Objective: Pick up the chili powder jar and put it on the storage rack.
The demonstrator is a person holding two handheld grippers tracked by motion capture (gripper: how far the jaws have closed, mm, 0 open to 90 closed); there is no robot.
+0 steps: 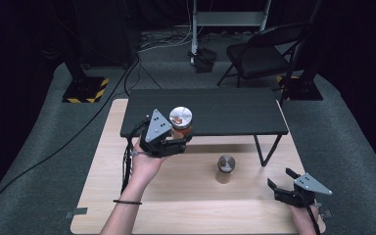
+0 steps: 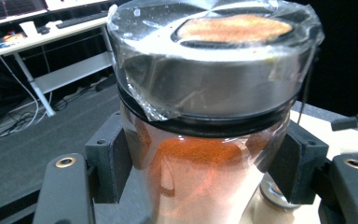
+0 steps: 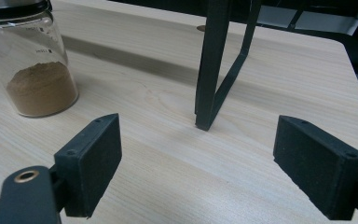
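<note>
A glass jar of orange-red powder (image 1: pixel 181 123) with a silver lid is held up in the air by my left gripper (image 1: pixel 178 139), in front of the black shelf (image 1: pixel 225 110). In the left gripper view the jar (image 2: pixel 205 158) sits squeezed between both pads (image 2: pixel 114 163), with clear film over its lid. A second jar with brown powder (image 1: pixel 224 169) stands on the wooden table (image 1: pixel 186 196); it appears at the upper left (image 3: pixel 30 60) in the right gripper view. My right gripper (image 1: pixel 281 180) hovers low at the table's right front, open and holding nothing (image 3: pixel 196 168).
The black shelf stands on thin metal legs (image 1: pixel 267 152) over the back of the table; one leg (image 3: pixel 212 70) is right ahead of the right gripper. A folding chair (image 1: pixel 259 54) and stand bases (image 1: pixel 84 90) are on the floor beyond.
</note>
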